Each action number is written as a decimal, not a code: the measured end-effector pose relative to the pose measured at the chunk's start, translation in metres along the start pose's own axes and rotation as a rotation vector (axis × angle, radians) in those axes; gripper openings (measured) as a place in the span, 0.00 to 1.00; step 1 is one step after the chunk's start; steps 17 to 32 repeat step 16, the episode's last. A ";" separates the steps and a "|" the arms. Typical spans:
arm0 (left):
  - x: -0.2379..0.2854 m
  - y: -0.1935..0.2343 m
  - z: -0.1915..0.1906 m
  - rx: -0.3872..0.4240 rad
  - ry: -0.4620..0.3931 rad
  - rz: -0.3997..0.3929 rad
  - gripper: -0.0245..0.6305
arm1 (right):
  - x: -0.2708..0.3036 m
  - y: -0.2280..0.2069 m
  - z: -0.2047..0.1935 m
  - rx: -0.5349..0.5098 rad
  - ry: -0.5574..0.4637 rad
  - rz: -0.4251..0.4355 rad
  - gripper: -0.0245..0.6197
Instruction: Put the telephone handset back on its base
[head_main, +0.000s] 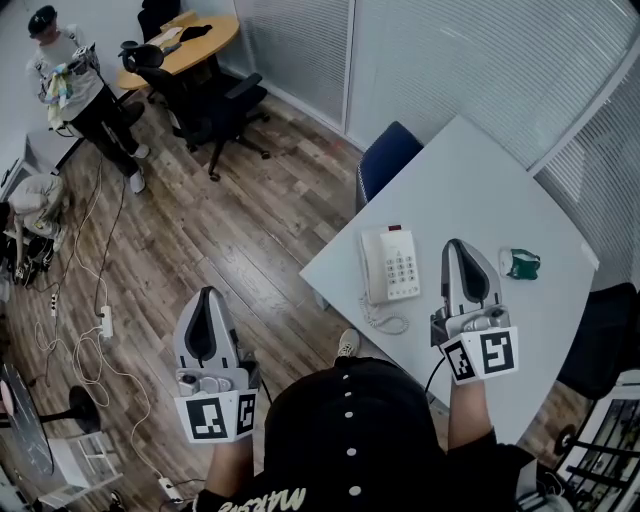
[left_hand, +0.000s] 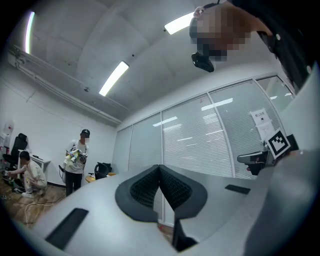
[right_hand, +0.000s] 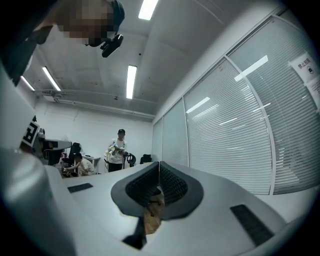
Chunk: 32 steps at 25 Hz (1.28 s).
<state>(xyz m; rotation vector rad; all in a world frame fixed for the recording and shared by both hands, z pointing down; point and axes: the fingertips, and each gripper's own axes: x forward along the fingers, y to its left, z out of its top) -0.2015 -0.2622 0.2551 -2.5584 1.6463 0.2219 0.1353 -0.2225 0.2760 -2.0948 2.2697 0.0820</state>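
White phone (head_main: 391, 264) on table (head_main: 470, 180), handset (head_main: 373, 266) seated on its left side, coiled cord (head_main: 386, 321) at its near end. Right gripper (head_main: 457, 245) just right of phone, jaws together, empty. Left gripper (head_main: 207, 293) well left of phone, over floor, jaws together, empty. Green object (head_main: 521, 263) farther right.

A white table (head_main: 470, 190) is set on a wood-plank floor (head_main: 230, 250), with a blue chair (head_main: 388, 155) pushed in at its far edge and a glass partition with closed blinds (head_main: 450, 60) just behind it. Well apart from the white table, across the floor, a round wooden table (head_main: 190, 45) is flanked by black office chairs (head_main: 205, 108), and a power strip (head_main: 105, 321) is left lying on the boards. The room is lit by strip lights (left_hand: 114, 78) fixed to a pale ceiling.
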 end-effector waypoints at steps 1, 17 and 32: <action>0.000 0.000 0.000 0.000 0.002 0.000 0.06 | 0.000 0.000 -0.001 -0.001 0.001 0.001 0.09; 0.002 -0.008 -0.004 -0.004 -0.010 -0.003 0.06 | 0.001 0.003 -0.011 -0.083 0.018 0.010 0.09; 0.002 -0.008 -0.004 -0.004 -0.010 -0.003 0.06 | 0.001 0.003 -0.011 -0.083 0.018 0.010 0.09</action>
